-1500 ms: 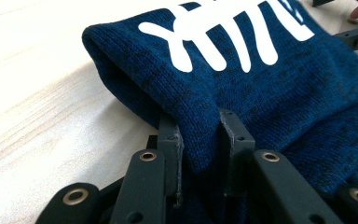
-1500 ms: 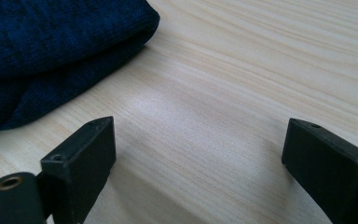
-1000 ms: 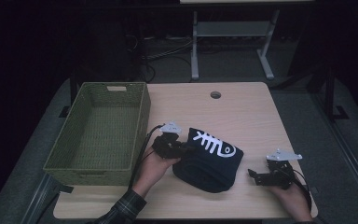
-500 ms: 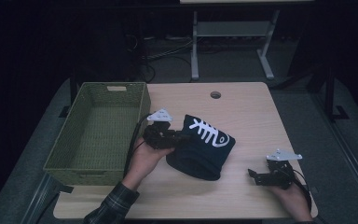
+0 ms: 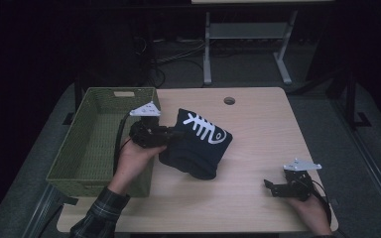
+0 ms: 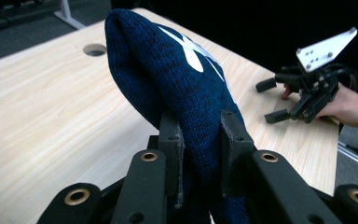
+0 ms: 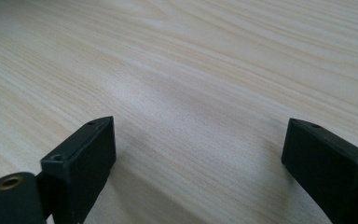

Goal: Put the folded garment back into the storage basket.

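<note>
Now left gripper (image 5: 171,134) clamps navy knit hat (image 5: 196,144) beside green basket (image 5: 99,144); right gripper (image 5: 273,187) wide, resting on table (image 5: 258,119).

Basket (image 5: 99,144) walls block the table's left edge, but its inside is open from above. Sweater (image 5: 196,144), clamped in the left gripper (image 5: 171,134), takes up the middle just beside the basket. Bare table (image 5: 258,124) behind and right of it. Right gripper (image 5: 273,187) sits at the near right corner.
</note>
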Demonstrator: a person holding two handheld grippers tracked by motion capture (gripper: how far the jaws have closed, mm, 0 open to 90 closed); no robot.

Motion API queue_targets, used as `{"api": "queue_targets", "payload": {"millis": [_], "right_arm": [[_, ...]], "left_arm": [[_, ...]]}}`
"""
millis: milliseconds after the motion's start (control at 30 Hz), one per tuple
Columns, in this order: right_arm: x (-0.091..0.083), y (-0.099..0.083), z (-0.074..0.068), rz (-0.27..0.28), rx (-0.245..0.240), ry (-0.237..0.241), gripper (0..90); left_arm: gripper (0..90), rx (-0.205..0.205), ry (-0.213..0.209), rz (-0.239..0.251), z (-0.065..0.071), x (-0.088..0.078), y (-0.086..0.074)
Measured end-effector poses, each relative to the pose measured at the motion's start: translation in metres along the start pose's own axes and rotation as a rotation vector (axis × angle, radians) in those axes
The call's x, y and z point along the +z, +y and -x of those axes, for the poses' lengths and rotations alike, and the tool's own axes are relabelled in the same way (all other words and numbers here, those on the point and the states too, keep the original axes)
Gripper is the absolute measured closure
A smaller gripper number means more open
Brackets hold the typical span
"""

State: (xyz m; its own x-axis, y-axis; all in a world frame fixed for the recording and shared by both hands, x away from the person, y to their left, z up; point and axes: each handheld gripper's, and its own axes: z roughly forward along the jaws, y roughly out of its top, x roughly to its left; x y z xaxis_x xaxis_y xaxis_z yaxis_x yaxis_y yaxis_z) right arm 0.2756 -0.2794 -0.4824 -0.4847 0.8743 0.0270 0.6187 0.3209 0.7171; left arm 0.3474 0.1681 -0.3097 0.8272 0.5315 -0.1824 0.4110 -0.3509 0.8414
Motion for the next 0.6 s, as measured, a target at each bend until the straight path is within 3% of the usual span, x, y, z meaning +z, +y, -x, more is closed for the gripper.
{"api": "queue_targets", "payload": {"millis": [600], "right_arm": [[0.000, 0.000, 0.000, 0.000, 0.001, -0.001, 9.6]], "left_arm": [[74.0, -0.011, 0.074, 0.070, -0.024, -0.067, 0.021]]}}
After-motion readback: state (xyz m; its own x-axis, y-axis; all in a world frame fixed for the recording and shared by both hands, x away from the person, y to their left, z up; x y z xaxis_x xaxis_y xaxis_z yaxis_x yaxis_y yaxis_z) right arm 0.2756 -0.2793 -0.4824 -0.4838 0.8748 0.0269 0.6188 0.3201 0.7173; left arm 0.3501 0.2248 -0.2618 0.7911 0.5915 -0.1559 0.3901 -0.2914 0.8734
